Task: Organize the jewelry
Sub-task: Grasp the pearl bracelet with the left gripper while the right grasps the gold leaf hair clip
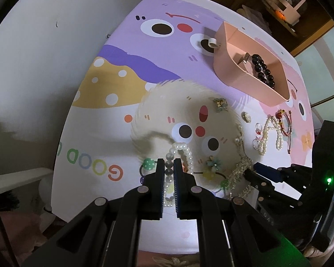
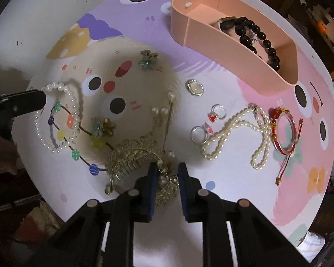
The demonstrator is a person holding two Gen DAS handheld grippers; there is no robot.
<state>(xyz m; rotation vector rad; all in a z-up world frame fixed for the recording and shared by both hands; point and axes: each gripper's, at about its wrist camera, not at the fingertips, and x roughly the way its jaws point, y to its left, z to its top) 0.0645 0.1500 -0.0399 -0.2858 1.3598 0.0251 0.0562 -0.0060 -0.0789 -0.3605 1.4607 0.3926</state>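
On the round cartoon-print table, my left gripper [image 1: 168, 166] is shut on a white pearl bracelet [image 1: 189, 155]. The bracelet's loop hangs from the tips just above the tabletop. The right wrist view shows the same gripper [image 2: 43, 98] at the left edge, holding that bracelet [image 2: 55, 86]. My right gripper [image 2: 167, 173] points down, its pads against a gold hair comb [image 2: 131, 153] that fills the gap between them. A pink tray [image 2: 211, 42] at the far side holds a black bead bracelet [image 2: 253, 35] and a small watch-like piece.
Loose on the table lie a bead hair tie [image 2: 74, 154], flower clips [image 2: 148, 59], a round brooch [image 2: 195, 87], two rings [image 2: 218, 111], a pearl necklace [image 2: 233, 129] and a red cord bracelet [image 2: 285, 131]. The table edge runs close behind both grippers.
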